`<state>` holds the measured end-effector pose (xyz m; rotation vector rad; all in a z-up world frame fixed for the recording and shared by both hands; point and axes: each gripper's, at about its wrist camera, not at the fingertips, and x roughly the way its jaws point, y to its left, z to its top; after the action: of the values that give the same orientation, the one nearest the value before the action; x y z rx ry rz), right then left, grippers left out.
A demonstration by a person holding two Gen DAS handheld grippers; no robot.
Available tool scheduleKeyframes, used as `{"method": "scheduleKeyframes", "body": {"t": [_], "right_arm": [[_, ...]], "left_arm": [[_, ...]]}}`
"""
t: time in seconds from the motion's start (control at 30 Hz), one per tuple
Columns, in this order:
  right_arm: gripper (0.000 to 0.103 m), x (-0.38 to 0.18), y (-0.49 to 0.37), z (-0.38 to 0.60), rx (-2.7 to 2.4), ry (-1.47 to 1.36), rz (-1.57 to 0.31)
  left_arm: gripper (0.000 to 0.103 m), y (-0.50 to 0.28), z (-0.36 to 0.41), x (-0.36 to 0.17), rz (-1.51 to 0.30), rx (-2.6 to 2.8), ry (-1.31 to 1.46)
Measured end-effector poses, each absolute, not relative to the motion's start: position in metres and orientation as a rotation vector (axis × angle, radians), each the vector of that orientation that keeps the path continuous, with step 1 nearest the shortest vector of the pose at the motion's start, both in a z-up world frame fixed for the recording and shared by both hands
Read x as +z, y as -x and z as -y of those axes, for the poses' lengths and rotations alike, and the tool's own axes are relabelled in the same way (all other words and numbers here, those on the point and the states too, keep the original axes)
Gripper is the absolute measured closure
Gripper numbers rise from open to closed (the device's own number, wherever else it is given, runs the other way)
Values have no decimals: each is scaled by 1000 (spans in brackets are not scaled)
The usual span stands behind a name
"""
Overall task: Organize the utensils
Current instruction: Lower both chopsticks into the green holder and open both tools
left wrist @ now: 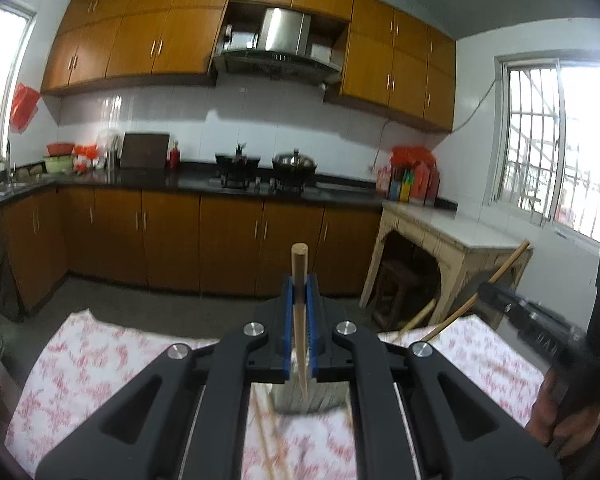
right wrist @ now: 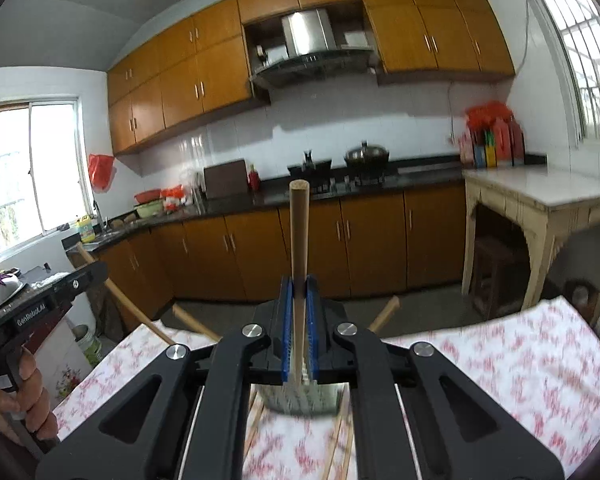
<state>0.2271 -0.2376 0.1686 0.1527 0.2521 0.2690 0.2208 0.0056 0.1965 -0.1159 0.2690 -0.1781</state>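
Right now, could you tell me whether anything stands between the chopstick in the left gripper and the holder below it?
Nothing visible does. The left gripper is shut on a wooden chopstick, upright, its lower end right at the grey holder on the floral cloth. The holder's opening is blurred and partly hidden.

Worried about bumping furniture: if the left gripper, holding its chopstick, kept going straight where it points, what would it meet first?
Probably nothing nearby. Beyond the left gripper and its chopstick lies open floor, then the lower cabinet doors under the counter; depth is unclear.

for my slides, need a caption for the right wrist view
Right gripper clamps an upright wooden chopstick above a floral tablecloth.
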Motion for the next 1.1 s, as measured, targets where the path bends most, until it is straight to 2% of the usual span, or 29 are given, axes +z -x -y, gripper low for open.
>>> {"method": "scheduleKeyframes", "body": {"t": [0.23,0.43,0.77,0.8,0.9,1.1], "right_arm": [[96,167,-259,228,233,-132,-230],[96,133,-290,220,226,-116,-342],[95,110,-311,216,225,-143,-474],[94,111,-310,217,223,-143,-472],[82,114,-302,223,210,-160,-457],[81,133,-284,229,199,-162,-402]], "left_arm": [[96,-262,9,212,-222,-115,141],[96,-295,18,181,-312,-99,123],[94,-317,9,151,-404,-113,145],[93,-315,6,151,-403,-113,146],[85,-310,0,153,-393,-105,149],[81,-291,-12,163,-366,-92,170]]}}
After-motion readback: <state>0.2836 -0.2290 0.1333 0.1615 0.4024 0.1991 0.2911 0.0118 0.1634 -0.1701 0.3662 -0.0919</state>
